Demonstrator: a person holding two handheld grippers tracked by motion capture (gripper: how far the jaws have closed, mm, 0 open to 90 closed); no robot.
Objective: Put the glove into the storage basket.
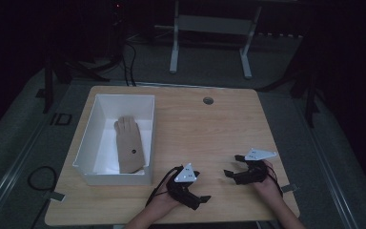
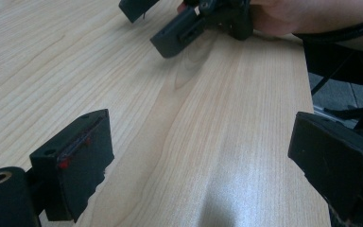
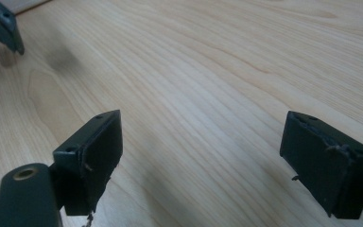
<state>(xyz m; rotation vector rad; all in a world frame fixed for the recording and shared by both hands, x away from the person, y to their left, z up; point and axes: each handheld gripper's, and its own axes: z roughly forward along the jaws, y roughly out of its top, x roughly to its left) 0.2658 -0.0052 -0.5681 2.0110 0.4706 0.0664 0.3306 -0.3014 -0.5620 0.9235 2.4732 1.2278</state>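
No readable text, label, brand or number on table [image 1: 209, 129], box [image 1: 88, 138], glove [image 1: 129, 145] or either gripper. Jaw pads blank in both gripper views. Marking on floor left of table too dim to read.

The counter [image 1: 209, 129] is pale wood grain with a soft sheen; the tan glove [image 1: 129, 145] looks like matt cloth, the white box [image 1: 88, 138] smooth.
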